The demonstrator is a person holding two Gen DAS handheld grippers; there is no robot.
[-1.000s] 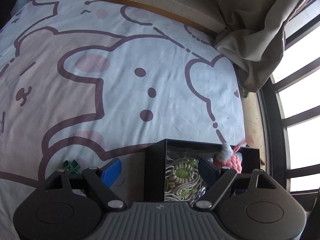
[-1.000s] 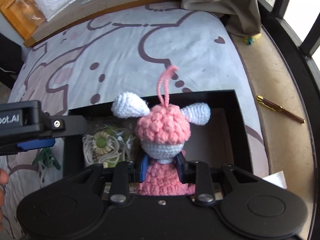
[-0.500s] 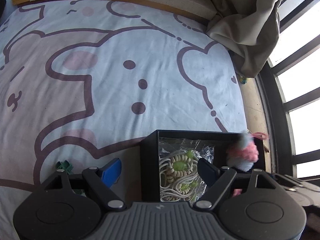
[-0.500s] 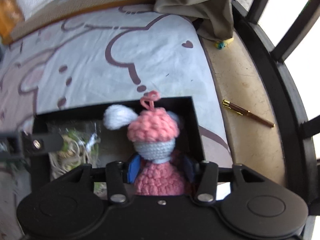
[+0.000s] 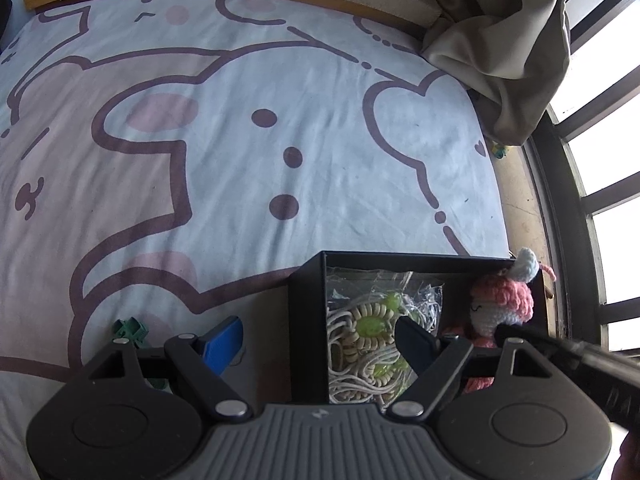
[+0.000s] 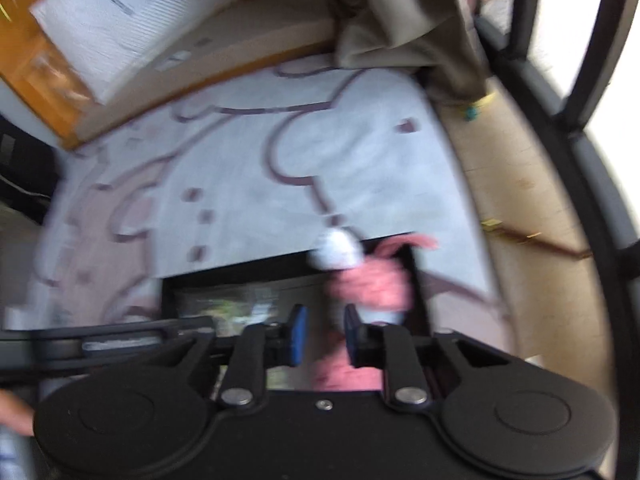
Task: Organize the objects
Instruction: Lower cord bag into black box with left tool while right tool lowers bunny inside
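A black open box (image 5: 306, 300) sits on the bed near its right edge. In its left half lies a clear bag of cream cord with green beads (image 5: 366, 334). A pink and pale blue crocheted doll (image 5: 502, 304) leans in the box's right half; it also shows blurred in the right wrist view (image 6: 370, 284). My left gripper (image 5: 318, 340) is open, its fingers straddling the box's left wall. My right gripper (image 6: 322, 334) is open and empty, just left of the doll, its arm entering the left wrist view at the lower right.
The bedsheet (image 5: 240, 140) has a bear cartoon print. A small green clip (image 5: 130, 330) lies left of the box. A beige curtain (image 5: 500, 40) hangs at the far right by the window bars. A pen (image 6: 532, 236) lies on the sill.
My right gripper has opened and let go of the doll, which now rests in the box's right half. The right wrist view has swung and blurred. The left gripper barely moved.
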